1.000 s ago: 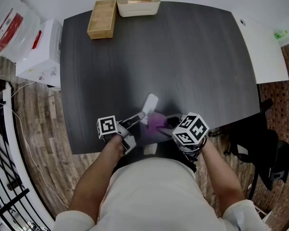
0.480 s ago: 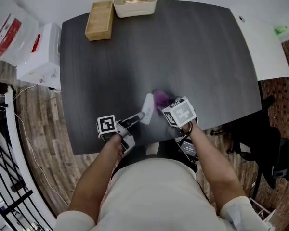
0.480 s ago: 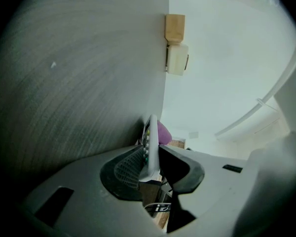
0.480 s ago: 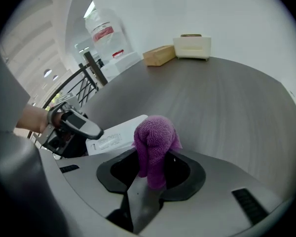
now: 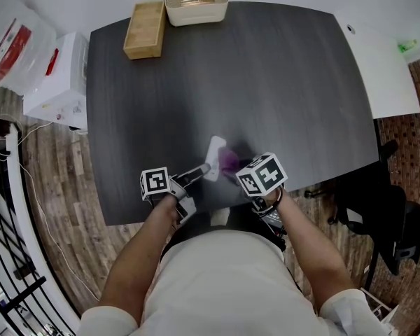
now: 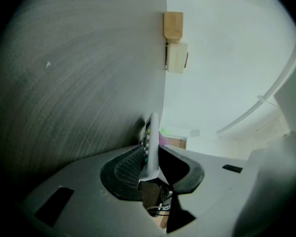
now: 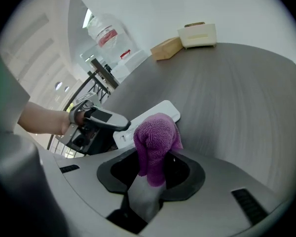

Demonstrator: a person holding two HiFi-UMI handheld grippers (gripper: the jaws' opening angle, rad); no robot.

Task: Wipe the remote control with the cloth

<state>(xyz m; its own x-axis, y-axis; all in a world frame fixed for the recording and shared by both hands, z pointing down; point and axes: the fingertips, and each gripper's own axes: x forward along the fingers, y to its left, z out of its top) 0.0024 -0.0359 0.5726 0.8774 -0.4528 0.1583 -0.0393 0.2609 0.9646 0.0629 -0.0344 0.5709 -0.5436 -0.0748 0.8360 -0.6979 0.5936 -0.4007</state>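
A white remote control (image 5: 215, 157) is held just above the near part of the dark table (image 5: 287, 82). My left gripper (image 5: 201, 169) is shut on its near end; in the left gripper view the remote (image 6: 150, 144) stands edge-on between the jaws of that gripper (image 6: 150, 158), buttons facing left. My right gripper (image 5: 236, 168) is shut on a bunched purple cloth (image 5: 229, 161). In the right gripper view the cloth (image 7: 156, 138) sticks out of the right gripper (image 7: 153, 166) and rests on the remote (image 7: 164, 108), beside the left gripper (image 7: 96, 120).
A wooden box (image 5: 145, 28) and a cream container (image 5: 196, 3) sit at the table's far edge. A white appliance (image 5: 59, 82) stands on the floor at the left, a white tabletop (image 5: 381, 68) at the right, and a black chair (image 5: 385, 222) by the near right corner.
My right gripper pushed the cloth away along the remote, then drew it back toward me and down. The left gripper and remote stayed put.
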